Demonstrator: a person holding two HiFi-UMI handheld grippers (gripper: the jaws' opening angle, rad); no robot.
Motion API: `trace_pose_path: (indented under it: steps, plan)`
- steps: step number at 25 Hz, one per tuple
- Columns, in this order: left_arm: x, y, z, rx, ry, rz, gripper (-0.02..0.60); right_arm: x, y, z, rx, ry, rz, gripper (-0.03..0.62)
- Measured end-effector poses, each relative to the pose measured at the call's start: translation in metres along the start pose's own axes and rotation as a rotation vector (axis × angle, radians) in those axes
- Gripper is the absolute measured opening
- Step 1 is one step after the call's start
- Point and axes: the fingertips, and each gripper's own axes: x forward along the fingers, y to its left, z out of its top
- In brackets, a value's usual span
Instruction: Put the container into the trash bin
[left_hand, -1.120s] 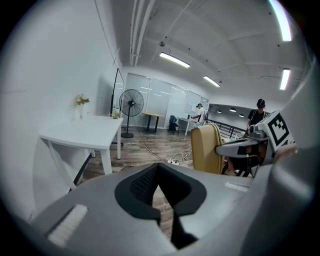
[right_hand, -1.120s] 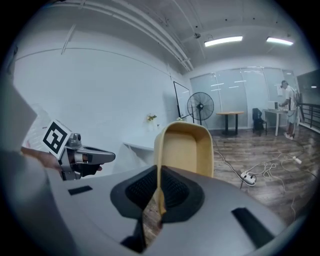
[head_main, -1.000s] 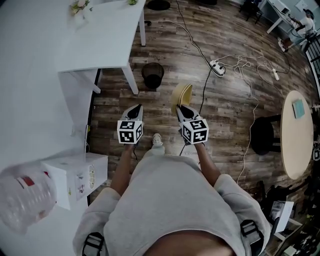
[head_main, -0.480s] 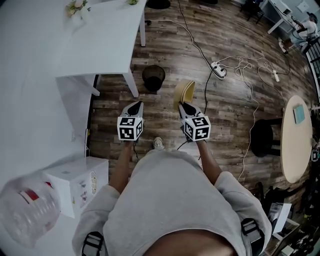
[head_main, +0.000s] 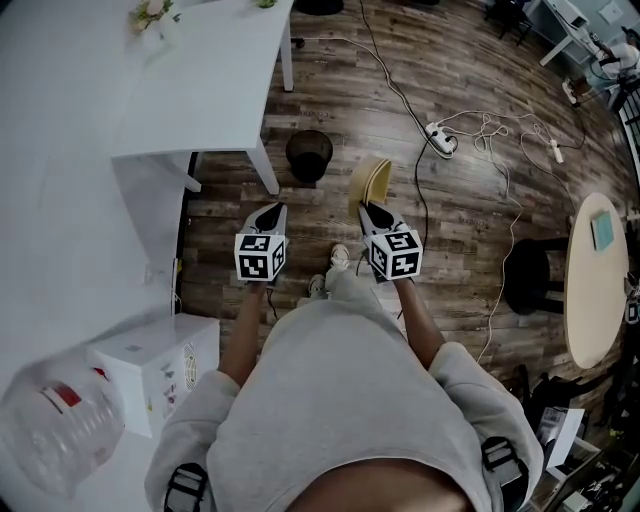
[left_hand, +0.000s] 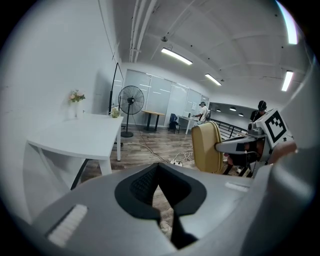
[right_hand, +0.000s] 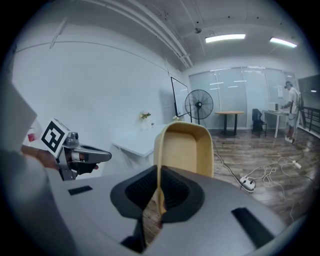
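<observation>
A tan container (head_main: 367, 182) hangs over the wood floor, with my right gripper (head_main: 371, 209) shut on its thin wall. In the right gripper view the container (right_hand: 186, 149) stands up from the pads of that gripper (right_hand: 159, 175), its hollow side facing the camera. A small black trash bin (head_main: 307, 154) stands on the floor ahead, by the white table's leg, to the left of the container. My left gripper (head_main: 267, 216) is level with the right one, shut and holding nothing. The left gripper view shows its closed tips (left_hand: 159, 169) and the container (left_hand: 207, 149) off to the right.
The white table (head_main: 200, 80) fills the upper left. A white box (head_main: 150, 368) and a clear plastic jug (head_main: 58, 430) lie at the lower left. Cables and a power strip (head_main: 441, 139) cross the floor to the right, near a black stool (head_main: 528, 276) and a round table (head_main: 598, 282).
The person has stepped forward: a shoe now shows between the grippers, and the box and jug have slid down the view. Both grippers keep their state and spacing.
</observation>
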Motion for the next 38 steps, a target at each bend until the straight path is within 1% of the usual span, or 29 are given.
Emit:
trace_pose_path:
  steps: [5, 12, 19, 31, 38]
  plan:
    - [0.015, -0.002, 0.001, 0.002, 0.013, -0.01, 0.011, 0.004, -0.011, 0.0, 0.009, -0.001, -0.009, 0.029]
    - [0.045, 0.007, 0.013, 0.0, 0.021, -0.012, 0.011, 0.024, -0.032, 0.002, 0.027, 0.009, -0.01, 0.029]
    - [0.089, 0.03, 0.033, 0.0, 0.045, 0.005, 0.011, 0.07, -0.059, 0.016, 0.041, 0.025, 0.01, 0.029]
    - [0.173, 0.058, 0.082, -0.006, 0.081, 0.007, 0.011, 0.146, -0.121, 0.05, 0.062, 0.064, 0.035, 0.029]
    - [0.215, 0.073, 0.097, -0.022, 0.12, 0.02, 0.011, 0.183, -0.152, 0.067, 0.07, 0.097, 0.057, 0.029]
